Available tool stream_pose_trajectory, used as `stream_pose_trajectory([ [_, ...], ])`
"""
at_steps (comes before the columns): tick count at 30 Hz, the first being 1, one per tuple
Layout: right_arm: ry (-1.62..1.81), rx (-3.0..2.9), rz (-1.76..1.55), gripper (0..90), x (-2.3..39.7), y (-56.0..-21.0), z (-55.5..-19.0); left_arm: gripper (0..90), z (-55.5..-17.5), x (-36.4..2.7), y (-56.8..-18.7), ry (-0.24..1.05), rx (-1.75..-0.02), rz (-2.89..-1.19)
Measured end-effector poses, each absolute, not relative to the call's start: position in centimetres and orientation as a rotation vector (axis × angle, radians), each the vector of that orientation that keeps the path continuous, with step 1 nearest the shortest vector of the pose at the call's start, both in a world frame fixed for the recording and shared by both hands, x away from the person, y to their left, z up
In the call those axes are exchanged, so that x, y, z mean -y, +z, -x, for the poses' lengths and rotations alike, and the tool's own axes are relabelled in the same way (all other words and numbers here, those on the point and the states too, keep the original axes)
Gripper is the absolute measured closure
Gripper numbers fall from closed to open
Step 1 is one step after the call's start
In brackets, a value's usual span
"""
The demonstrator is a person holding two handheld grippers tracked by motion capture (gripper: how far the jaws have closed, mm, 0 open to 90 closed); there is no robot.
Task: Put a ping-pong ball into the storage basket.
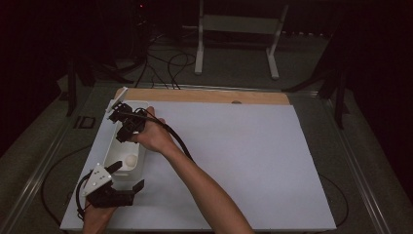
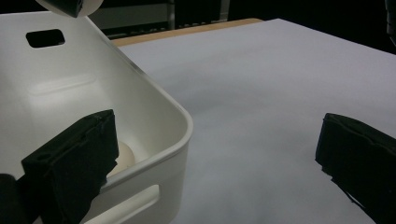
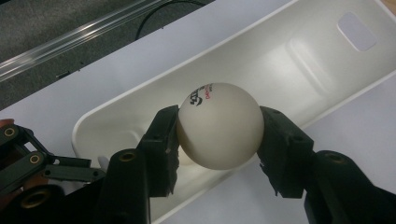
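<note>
A wide white sheet covers the counter (image 1: 234, 161), with a strip of bare wood showing along its far edge. Near the sheet's left side lies a long, narrow white plastic bin (image 1: 127, 146) with rounded corners and a slot handle cut into each end wall. The left tool (image 1: 125, 176) sits at the bin's near end with its jaws spread wide: in the left gripper view one black jaw reaches inside the bin over the end wall and the other stands well apart over the bare sheet, neither pressing on anything. The right tool (image 3: 218, 135) hangs above the bin's far half, its two black jaws pinching a white table-tennis ball with dark and red printing (image 3: 219, 125) from either side. A second white ball (image 1: 131, 160) rests on the bin floor near the left tool, partly hidden behind its jaw, apparently loose.
</note>
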State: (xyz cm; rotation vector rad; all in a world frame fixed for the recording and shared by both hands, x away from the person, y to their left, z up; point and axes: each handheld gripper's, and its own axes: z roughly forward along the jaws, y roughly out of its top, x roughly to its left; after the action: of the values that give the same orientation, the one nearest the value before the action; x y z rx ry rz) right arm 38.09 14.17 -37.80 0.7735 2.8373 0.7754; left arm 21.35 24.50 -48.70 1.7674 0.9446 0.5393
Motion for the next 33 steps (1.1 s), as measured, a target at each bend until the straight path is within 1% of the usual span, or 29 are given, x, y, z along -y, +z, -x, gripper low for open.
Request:
stream_pose_trajectory([
  [8, 0.777, -2.84, -0.789, 49.1, -14.2, -38.0, -38.2, 0.0, -21.4, -24.5, -48.7, 0.539, -0.944, -1.767],
  [9, 0.787, -2.846, -0.788, 45.4, -14.2, -38.0, -38.2, 0.0, -21.4, -24.5, -48.7, 0.539, -0.944, -1.767],
  [11, 0.802, -2.858, -0.778, 31.1, -14.3, -38.0, -38.2, 0.0, -21.4, -24.5, -48.7, 0.54, -0.944, -1.767],
  [12, 0.808, -2.859, -0.765, 26.4, -14.2, -38.0, -38.2, 0.0, -21.4, -24.5, -48.7, 0.54, -0.944, -1.767],
  [14, 0.803, -2.855, -0.78, 19.0, -14.2, -38.0, -38.1, 0.0, -21.4, -24.5, -48.7, 0.539, -0.944, -1.768],
  [16, 0.8, -2.85, -0.793, 15.4, -14.1, -37.9, -38.2, 0.0, -21.4, -24.5, -48.7, 0.54, -0.944, -1.767],
  [19, 0.794, -2.849, -0.796, 13.7, -13.8, -37.9, -38.2, 0.0, -21.4, -24.5, -48.7, 0.54, -0.945, -1.766],
  [33, 0.797, -2.852, -0.795, 11.5, -12.7, -37.9, -38.1, 0.0, -21.4, -24.5, -48.7, 0.542, -0.946, -1.767],
])
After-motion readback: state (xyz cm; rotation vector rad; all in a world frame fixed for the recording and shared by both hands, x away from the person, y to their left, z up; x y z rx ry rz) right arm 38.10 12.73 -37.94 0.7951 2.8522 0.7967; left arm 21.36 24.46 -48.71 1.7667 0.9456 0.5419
